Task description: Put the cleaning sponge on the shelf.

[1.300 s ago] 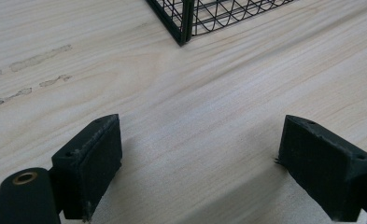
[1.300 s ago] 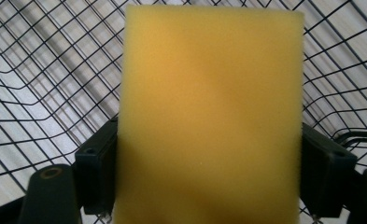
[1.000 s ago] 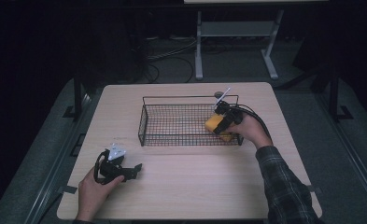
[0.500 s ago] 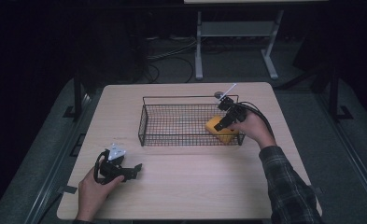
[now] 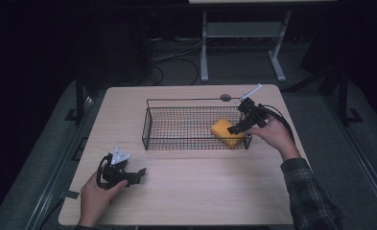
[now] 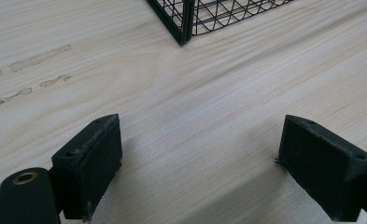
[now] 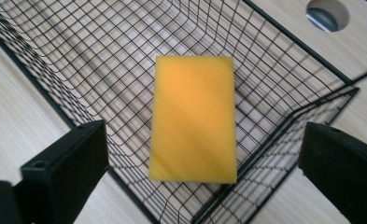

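Yellow sponge (image 7: 193,119) flat in wire basket (image 5: 176,103), at its four o'clock corner; right gripper (image 5: 238,126) above, jaws just opened wide, nothing between. Left gripper (image 6: 197,172) at seven o'clock on wooden table (image 5: 200,191), jaws wide.

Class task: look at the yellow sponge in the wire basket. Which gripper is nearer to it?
Right. The right gripper hovers open just above the yellow sponge in the wire basket; the left gripper rests on the table well outside it.

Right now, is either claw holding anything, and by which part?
Nothing is held. The right claw, whose jaws have just been opening, hangs open above the yellow sponge lying in the wire basket. The left claw is open over bare table.
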The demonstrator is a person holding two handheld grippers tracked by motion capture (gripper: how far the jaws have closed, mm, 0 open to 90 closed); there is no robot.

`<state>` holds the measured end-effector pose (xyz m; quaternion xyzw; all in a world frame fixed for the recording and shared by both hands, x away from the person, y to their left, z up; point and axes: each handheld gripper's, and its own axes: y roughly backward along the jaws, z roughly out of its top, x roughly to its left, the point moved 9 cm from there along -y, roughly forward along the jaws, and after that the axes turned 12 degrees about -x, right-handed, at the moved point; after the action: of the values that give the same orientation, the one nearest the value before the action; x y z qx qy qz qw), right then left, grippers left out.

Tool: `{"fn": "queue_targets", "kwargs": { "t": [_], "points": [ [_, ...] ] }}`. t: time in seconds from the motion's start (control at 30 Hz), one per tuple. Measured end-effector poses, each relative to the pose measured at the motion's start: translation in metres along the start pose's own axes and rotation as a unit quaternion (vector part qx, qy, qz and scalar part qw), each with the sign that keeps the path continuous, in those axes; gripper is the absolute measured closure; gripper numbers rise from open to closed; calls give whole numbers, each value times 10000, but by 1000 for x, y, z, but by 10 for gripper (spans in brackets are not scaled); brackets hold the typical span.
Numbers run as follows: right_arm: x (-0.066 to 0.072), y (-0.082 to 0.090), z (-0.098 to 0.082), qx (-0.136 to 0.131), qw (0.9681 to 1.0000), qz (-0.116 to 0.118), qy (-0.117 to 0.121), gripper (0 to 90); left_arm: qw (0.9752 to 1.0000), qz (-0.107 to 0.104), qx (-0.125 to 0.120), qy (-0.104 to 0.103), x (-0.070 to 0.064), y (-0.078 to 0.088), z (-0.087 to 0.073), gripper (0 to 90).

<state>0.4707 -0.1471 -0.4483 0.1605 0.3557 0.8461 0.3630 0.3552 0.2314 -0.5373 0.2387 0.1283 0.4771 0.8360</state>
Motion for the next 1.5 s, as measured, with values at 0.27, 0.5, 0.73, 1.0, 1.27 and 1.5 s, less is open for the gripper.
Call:
{"fn": "queue_targets", "kwargs": {
  "t": [0.27,0.5,0.73,1.0,1.27,1.5],
  "points": [
    [0,20,-16,-343,9993,-83,-124,9,10000,2,-1,5,0,0,0,126],
    [0,33,-34,-512,9984,-138,-198,9,10000,2,-1,4,0,0,0,126],
    [5,43,-53,-695,9971,-203,-239,10,10000,2,0,3,0,0,0,126],
    [13,47,-85,-774,9961,-311,-291,10,10000,1,-5,3,0,0,0,126],
    [23,42,-121,-738,9960,-392,-319,10,10000,2,-15,-2,0,0,0,126],
    [31,42,-144,-724,9956,-506,-309,10,10000,2,-14,-2,0,0,0,126]
  ]
}}
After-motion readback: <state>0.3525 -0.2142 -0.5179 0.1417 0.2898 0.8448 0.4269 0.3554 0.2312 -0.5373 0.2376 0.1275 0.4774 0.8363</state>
